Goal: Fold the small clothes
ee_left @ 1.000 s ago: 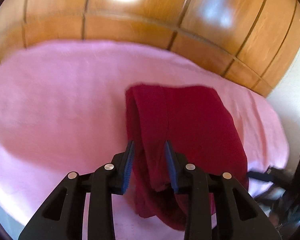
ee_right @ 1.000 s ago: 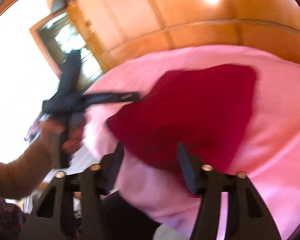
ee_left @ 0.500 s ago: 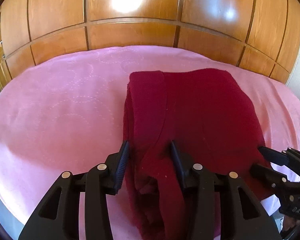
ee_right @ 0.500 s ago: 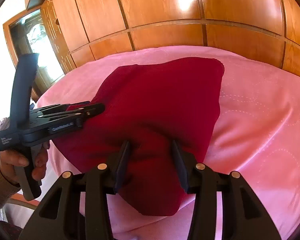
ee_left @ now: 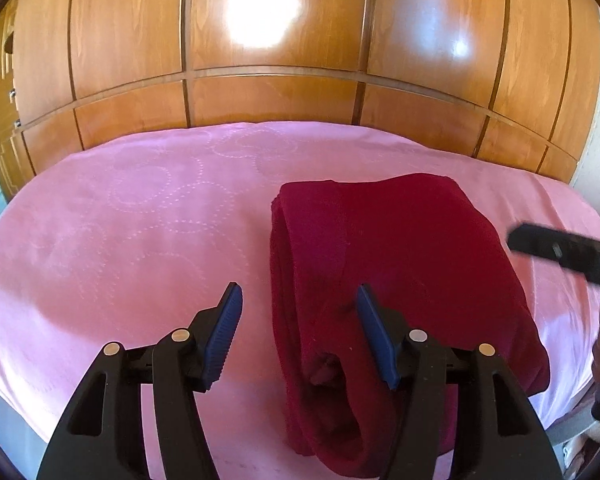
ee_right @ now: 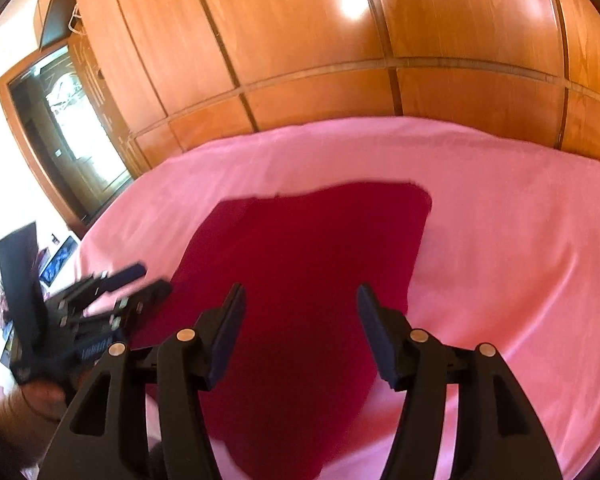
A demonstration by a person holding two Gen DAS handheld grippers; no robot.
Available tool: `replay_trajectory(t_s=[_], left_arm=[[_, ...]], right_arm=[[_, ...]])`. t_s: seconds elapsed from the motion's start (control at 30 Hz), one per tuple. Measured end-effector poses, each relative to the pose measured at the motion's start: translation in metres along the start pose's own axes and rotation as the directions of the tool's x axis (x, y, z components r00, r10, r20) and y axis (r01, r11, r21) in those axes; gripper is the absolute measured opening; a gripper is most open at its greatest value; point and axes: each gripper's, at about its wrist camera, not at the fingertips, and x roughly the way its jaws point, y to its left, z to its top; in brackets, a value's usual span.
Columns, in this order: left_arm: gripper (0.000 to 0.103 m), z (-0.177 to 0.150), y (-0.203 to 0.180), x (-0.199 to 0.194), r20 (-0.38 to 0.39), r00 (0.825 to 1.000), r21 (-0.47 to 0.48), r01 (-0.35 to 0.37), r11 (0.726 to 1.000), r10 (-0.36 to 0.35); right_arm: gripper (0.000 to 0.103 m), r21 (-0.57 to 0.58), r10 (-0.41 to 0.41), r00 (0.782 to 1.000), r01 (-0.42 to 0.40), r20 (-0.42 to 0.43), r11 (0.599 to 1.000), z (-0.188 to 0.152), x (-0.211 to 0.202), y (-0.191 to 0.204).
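A dark red garment (ee_left: 396, 264) lies folded on the pink bedsheet (ee_left: 140, 232), its left side doubled into a thick rolled edge. My left gripper (ee_left: 300, 312) is open and empty, just above the garment's near left edge. In the right wrist view the same garment (ee_right: 312, 264) lies flat, and my right gripper (ee_right: 300, 312) is open and empty above its near part. The left gripper shows at the left of the right wrist view (ee_right: 112, 292). The right gripper's black body (ee_left: 564, 252) shows blurred at the right edge of the left wrist view.
A glossy wooden wardrobe (ee_left: 280, 40) stands along the far side of the bed. A dark-framed doorway (ee_right: 68, 120) is at the left in the right wrist view. The bed's near edge (ee_left: 4, 400) drops off below the left gripper.
Both grippers have opened wide and let go of the garment, which now lies on the sheet. Both have drawn back and up a little; the right view is blurred by motion.
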Motion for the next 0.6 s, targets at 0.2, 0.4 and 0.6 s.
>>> replay_trajectory(t_s=[0.2, 0.4, 0.6], left_arm=[[0.058, 0.001, 0.001, 0.008, -0.016, 1.0, 0.003, 0.003, 1.0, -0.003], [0.067, -0.002, 0.005, 0.024, -0.049, 0.999, -0.002, 0.015, 1.0, -0.016], [0.067, -0.004, 0.018, 0.037, -0.074, 0.988, -0.063, 0.131, 0.989, -0.136]], right_arm=[[0.062, 0.024, -0.085, 0.994, 0.087, -0.066, 0.996, 0.028, 0.05, -0.014], [0.08, 0.018, -0.142, 0.979, 0.146, -0.149, 0.989, 0.03, 0.098, -0.033], [0.089, 0.169, 0.026, 0.991, -0.004, -0.129, 0.986, 0.018, 0.082, -0.064]])
